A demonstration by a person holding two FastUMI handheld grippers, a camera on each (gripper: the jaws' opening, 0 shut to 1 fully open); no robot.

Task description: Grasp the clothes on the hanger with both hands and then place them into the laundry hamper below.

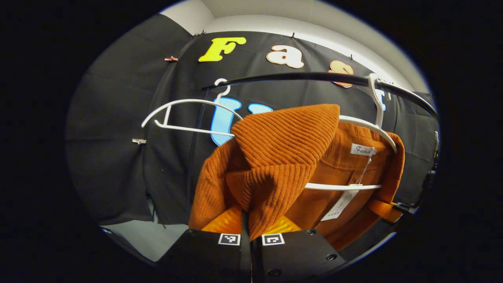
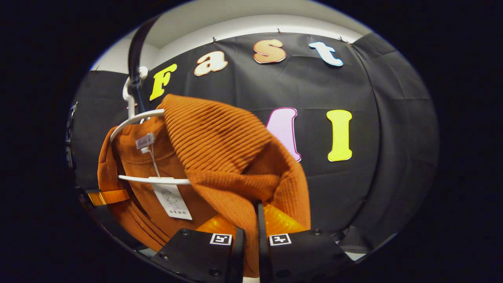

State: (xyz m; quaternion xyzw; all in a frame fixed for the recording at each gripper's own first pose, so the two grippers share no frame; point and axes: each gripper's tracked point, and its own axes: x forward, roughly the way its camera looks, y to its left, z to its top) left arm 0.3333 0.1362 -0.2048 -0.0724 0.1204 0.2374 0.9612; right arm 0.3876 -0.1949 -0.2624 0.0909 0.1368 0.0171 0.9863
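Left gripper (image 1: 250,232) with its fingers (image 1: 226,224) closed on a fold of the orange ribbed sweater (image 1: 275,157). The sweater hangs on a white hanger (image 1: 369,125) hooked over the black rail (image 1: 298,76); a second, bare hanger (image 1: 184,114) hangs farther along.

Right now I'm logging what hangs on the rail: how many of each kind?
Orange sweater: 1
White hangers: 2, an empty one and the one carrying the sweater
Paper tags: 1
Total: 4
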